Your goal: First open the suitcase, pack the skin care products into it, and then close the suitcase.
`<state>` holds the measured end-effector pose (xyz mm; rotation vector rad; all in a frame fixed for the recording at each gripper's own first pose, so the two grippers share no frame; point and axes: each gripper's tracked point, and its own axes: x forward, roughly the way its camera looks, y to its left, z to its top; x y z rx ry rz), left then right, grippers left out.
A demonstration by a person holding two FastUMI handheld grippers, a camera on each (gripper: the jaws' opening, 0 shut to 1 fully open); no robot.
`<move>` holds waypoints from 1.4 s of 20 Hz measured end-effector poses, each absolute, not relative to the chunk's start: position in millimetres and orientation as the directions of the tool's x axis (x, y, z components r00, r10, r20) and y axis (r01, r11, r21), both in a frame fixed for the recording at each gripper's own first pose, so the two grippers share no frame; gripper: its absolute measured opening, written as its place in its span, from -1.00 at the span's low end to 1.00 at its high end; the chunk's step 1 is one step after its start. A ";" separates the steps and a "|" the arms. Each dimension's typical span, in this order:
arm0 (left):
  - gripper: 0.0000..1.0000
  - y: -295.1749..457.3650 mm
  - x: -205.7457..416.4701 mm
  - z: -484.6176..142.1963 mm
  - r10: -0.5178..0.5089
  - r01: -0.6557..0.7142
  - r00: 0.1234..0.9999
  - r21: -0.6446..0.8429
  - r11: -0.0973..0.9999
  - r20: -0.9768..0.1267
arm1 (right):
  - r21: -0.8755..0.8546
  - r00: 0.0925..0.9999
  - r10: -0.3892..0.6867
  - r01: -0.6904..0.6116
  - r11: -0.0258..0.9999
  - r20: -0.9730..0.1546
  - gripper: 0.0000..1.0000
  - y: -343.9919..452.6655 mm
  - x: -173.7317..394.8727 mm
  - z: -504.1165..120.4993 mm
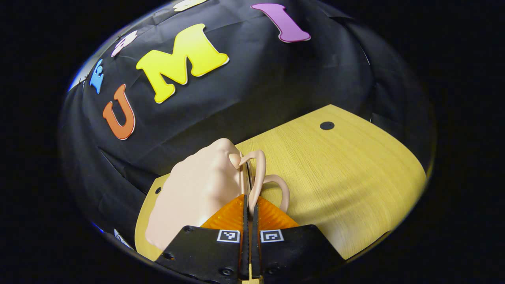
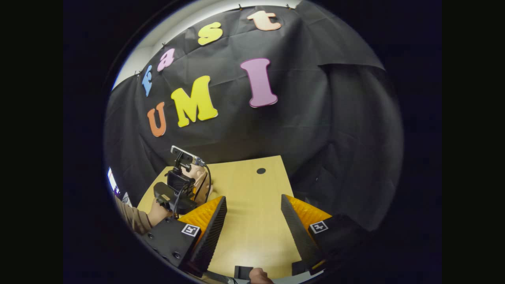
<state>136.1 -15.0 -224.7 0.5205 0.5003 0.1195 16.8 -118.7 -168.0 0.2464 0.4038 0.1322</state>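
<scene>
- at the bottom centre of the left gripper view the left gripper (image 1: 249,215) has its fingers pressed together on a handle (image 1: 258,177) of the pink suitcase (image 1: 193,193), which stands closed on its edge, centre-left.
- low in the right gripper view the right gripper (image 2: 252,215) has its fingers wide apart over bare wood, holding nothing.
- judging by the shut seam, either opening is yet to begin or closing is done; i cannot tell which.
- behind lies the pale wooden worktop (image 1: 347,173) with a dark round hole (image 1: 326,125) at upper right, then the black cloth wall (image 1: 276,86).
</scene>
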 end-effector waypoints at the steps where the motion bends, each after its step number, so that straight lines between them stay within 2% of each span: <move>1: -0.87 -17.3 135.2 -230.9 0.234 0.028 0.867 0.511 0.859 -0.440 | 0.273 0.909 0.168 -0.063 0.960 -0.382 0.64 -118.6 14.5 -172.8; 3: -0.76 -22.8 135.0 -238.5 0.221 0.050 0.859 0.505 0.862 -0.461 | 0.286 0.907 0.151 -0.036 0.958 -0.393 0.56 -120.8 12.1 -174.5; 4: -0.72 -24.5 133.8 -239.3 0.214 0.055 0.854 0.491 0.869 -0.474 | 0.286 0.910 0.140 -0.025 0.958 -0.390 0.64 -121.2 11.7 -172.7; 7: -0.30 -37.4 127.7 -231.5 0.139 0.067 0.848 0.363 0.929 -0.512 | 0.274 0.919 0.116 -0.009 0.962 -0.378 0.64 -116.1 10.7 -162.8; 8: -0.24 -42.3 125.0 -215.0 0.113 0.063 0.865 0.329 0.942 -0.490 | 0.269 0.921 0.114 -0.010 0.963 -0.372 0.63 -110.1 12.0 -159.0; 10: 0.15 -41.9 119.8 -171.0 0.072 0.067 0.905 0.308 0.949 -0.419 | 0.252 0.928 0.112 -0.020 0.967 -0.356 0.64 -96.0 18.1 -148.2; 11: 0.27 -39.4 115.7 -150.8 0.055 0.068 0.920 0.296 0.953 -0.388 | 0.241 0.932 0.109 -0.024 0.970 -0.345 0.64 -88.9 22.7 -141.0; 13: 0.77 -30.3 99.3 -109.4 0.032 0.062 0.946 0.276 0.959 -0.322 | 0.224 0.943 0.113 -0.042 0.974 -0.312 0.64 -69.5 32.8 -121.0; 15: 0.95 -3.8 85.4 -76.2 0.041 0.028 0.969 0.272 0.962 -0.244 | 0.209 0.955 0.116 -0.059 0.976 -0.273 0.64 -51.4 44.7 -98.5; 16: 0.97 9.3 80.5 -59.5 0.039 0.017 0.976 0.259 0.966 -0.212 | 0.202 0.960 0.117 -0.066 0.977 -0.254 0.56 -40.1 51.9 -86.2; 17: 0.97 22.0 73.8 -43.1 0.040 0.006 0.981 0.235 0.972 -0.189 | 0.194 0.964 0.113 -0.066 0.979 -0.240 0.64 -31.3 57.7 -77.3; 21: 0.97 68.7 36.0 12.5 0.052 -0.033 0.993 0.171 0.985 -0.105 | 0.210 0.978 0.121 -0.084 0.974 -0.171 0.65 18.7 66.0 -32.9; 26: 0.97 120.1 -9.3 39.4 0.096 -0.087 0.994 0.165 0.983 -0.046 | 0.121 0.989 0.140 -0.134 0.984 -0.040 0.64 98.2 42.6 9.5; 28: 0.96 126.2 -19.5 43.5 0.077 -0.073 0.997 0.140 0.987 -0.025 | 0.092 0.975 0.224 -0.222 0.971 -0.011 0.64 141.4 29.2 17.7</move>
